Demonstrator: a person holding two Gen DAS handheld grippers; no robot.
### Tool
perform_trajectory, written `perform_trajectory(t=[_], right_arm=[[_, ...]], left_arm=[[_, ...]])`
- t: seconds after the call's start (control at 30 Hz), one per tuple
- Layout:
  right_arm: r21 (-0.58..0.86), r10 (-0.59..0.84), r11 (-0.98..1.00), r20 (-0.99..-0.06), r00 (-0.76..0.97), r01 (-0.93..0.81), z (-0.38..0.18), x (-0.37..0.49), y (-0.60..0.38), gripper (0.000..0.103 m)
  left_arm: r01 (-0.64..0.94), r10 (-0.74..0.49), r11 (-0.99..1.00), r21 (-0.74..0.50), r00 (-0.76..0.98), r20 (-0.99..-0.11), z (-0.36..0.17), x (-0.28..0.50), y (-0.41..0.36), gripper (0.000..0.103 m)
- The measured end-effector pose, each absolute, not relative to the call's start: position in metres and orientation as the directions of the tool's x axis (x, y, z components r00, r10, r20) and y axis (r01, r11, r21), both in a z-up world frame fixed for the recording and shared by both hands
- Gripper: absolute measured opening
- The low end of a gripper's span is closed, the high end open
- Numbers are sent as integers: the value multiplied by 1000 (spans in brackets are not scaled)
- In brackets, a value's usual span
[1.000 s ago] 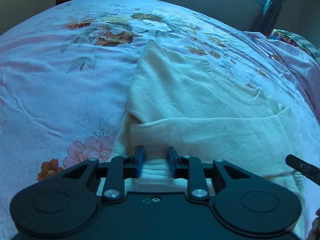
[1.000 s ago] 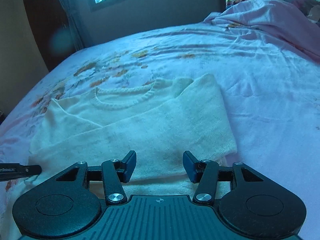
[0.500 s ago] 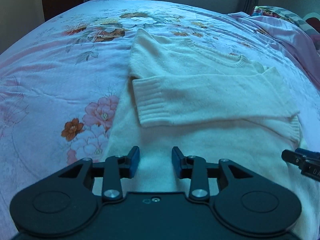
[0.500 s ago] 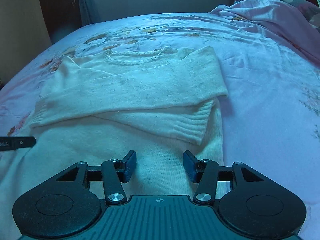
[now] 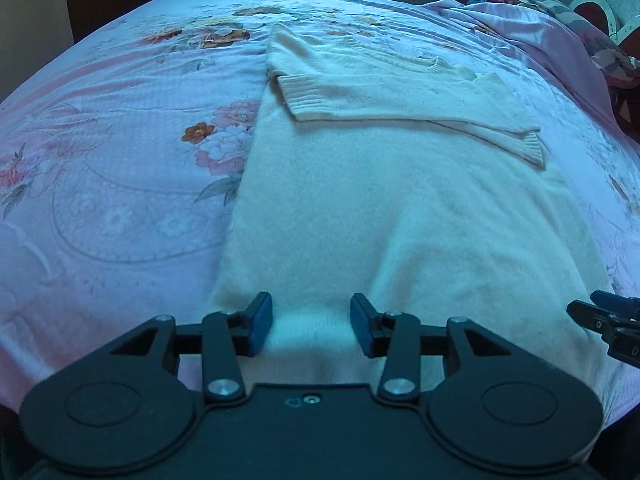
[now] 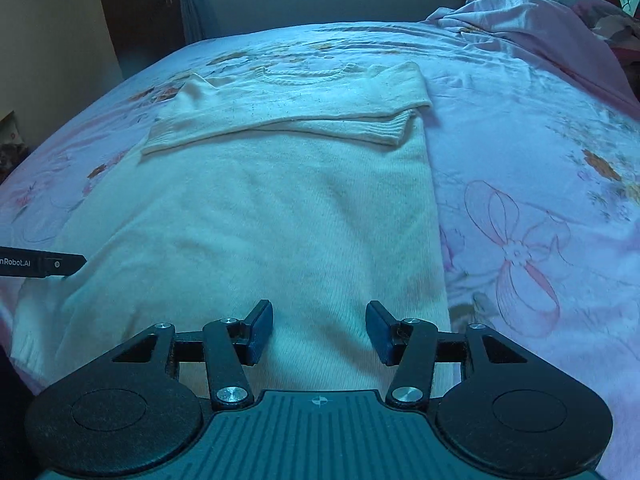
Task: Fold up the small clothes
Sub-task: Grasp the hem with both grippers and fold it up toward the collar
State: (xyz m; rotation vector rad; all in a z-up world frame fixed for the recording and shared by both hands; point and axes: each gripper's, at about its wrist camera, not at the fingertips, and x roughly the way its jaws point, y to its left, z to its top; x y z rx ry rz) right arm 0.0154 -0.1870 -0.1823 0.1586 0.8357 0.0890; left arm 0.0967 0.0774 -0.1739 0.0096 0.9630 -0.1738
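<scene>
A cream knit sweater (image 5: pixel 392 200) lies flat on the bed, collar at the far end, both sleeves folded across the chest. It also shows in the right wrist view (image 6: pixel 280 216). My left gripper (image 5: pixel 311 324) is open and empty, just above the sweater's near hem by its left corner. My right gripper (image 6: pixel 319 330) is open and empty above the hem near the right corner. Its tip shows at the right edge of the left wrist view (image 5: pixel 600 316). The left gripper's tip shows at the left of the right wrist view (image 6: pixel 60 264).
The bed has a pink floral sheet (image 5: pixel 120 184). A crumpled pink blanket (image 6: pixel 532 40) and patterned pillows lie at the far right. A dark wardrobe (image 6: pixel 140 20) and curtains stand beyond the bed's far end.
Both grippers have pulled back from the folded sleeves toward the sweater's hem. More of the sweater's body is now in view. Both stayed open.
</scene>
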Motion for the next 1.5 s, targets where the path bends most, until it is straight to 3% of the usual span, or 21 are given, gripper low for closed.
perform_trajectory(t=[0.5, 0.8, 1.1, 1.3, 1.37, 1.5], right_arm=[[164, 95, 985, -761, 642, 48, -185, -60, -187, 51], [197, 61, 970, -763, 644, 142, -178, -79, -208, 51], [313, 133, 929, -782, 609, 198, -186, -78, -221, 51], [368, 176, 902, -790, 587, 225, -192, -74, -225, 51], [382, 195, 896, -795, 574, 225, -195, -71, -226, 11], [458, 250, 855, -776, 580, 243, -196, -71, -234, 6]], left_arm=[[130, -160, 986, -107, 524, -836, -176, 36, 104, 42], [10, -129, 989, -145, 523, -843, -173, 22, 140, 45], [7, -258, 958, -286, 453, -853, -195, 35, 144, 42], [-4, -333, 930, -366, 408, -850, -203, 43, 143, 15], [4, -331, 932, -361, 408, -851, -203, 44, 140, 13], [14, -350, 924, -382, 431, -832, -195, 45, 138, 9]])
